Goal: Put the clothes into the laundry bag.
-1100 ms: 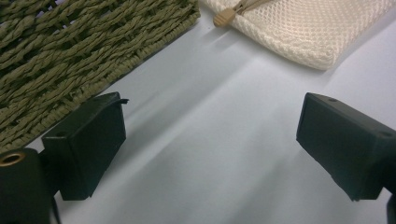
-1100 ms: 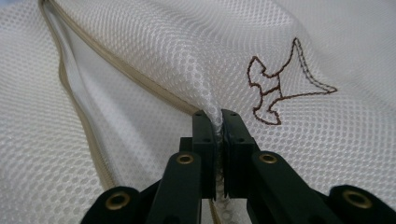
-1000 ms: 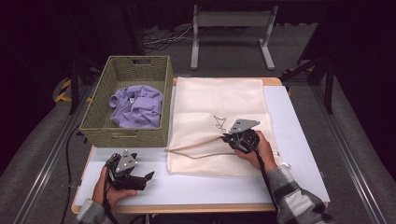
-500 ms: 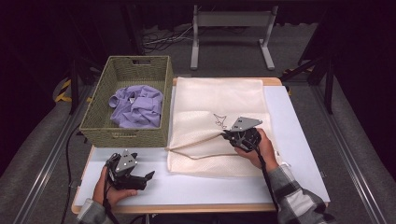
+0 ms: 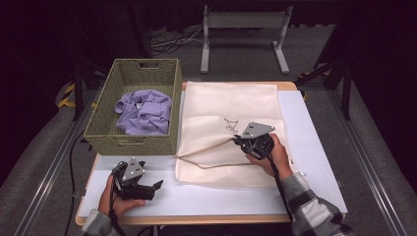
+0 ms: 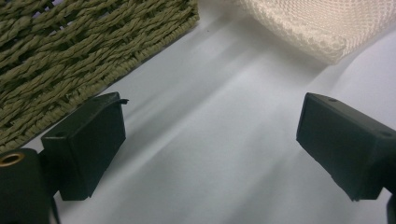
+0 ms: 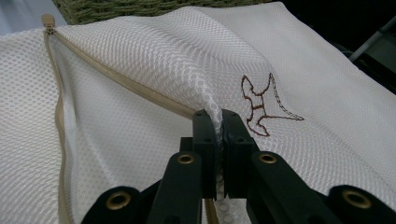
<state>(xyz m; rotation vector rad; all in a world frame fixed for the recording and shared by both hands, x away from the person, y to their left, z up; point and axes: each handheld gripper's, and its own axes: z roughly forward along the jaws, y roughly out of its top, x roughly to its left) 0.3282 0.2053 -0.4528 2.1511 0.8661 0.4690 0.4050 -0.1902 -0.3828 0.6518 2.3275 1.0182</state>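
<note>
Right claw [image 7: 218,122] pinched shut on a fold of the upper mesh layer of the cream laundry bag [image 5: 231,105], just beside the zipper [image 7: 122,83] and close to the embroidered motif [image 7: 261,108]; bag lying flat on the white counter [image 5: 314,147], directly beside the woven basket [image 5: 105,120], mouth parted along the zipper on the basket side. Left claw [image 5: 147,188] resting low on the counter in front of the basket, jaws spread wide with nothing between them. For a clean opening, best to lift the pinched layer straight up and away from the lower layer, keeping only the top mesh in the grip so the mouth gapes toward the basket; likely slip if the thin mesh is tugged sideways. Lilac garment [image 5: 143,110] crumpled inside the basket, apparently the item destined for the bag. Basket wall standing between garment and bag mouth, so any transfer must clear its rim. Zipper pull [image 7: 47,20] lying at the bag corner nearest the basket, clear of the grip. Metal stand [image 5: 243,34] beyond the basket, well apart.
</note>
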